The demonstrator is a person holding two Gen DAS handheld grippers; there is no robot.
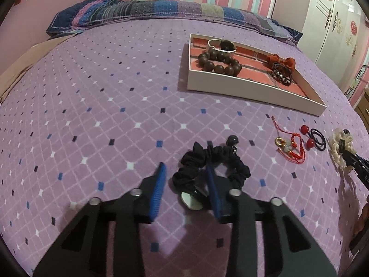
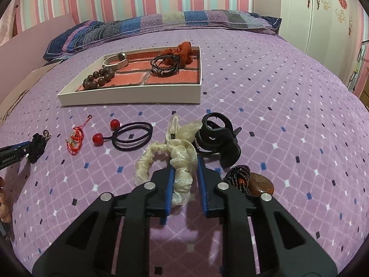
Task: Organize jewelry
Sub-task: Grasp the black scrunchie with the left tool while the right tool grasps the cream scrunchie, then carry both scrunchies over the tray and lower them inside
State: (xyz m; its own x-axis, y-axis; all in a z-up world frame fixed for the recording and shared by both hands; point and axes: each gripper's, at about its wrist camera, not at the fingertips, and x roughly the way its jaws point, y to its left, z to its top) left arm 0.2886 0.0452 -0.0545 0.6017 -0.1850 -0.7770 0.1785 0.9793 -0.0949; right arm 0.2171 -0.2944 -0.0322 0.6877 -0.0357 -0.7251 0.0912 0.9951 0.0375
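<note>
My left gripper is open around the left part of a black scrunchie that lies on the purple bedspread; its right finger lies across the fabric. My right gripper is open around a cream scrunchie, which sits between its blue pads. A white tray with a brick-pattern floor holds a brown bead bracelet, a watch, a dark leather bracelet and an orange scrunchie. The tray also shows in the right wrist view.
Loose on the bedspread: a red string bracelet, a black hair tie with red balls, a black claw clip, a beaded band and a brown stone. A pillow lies at the far edge.
</note>
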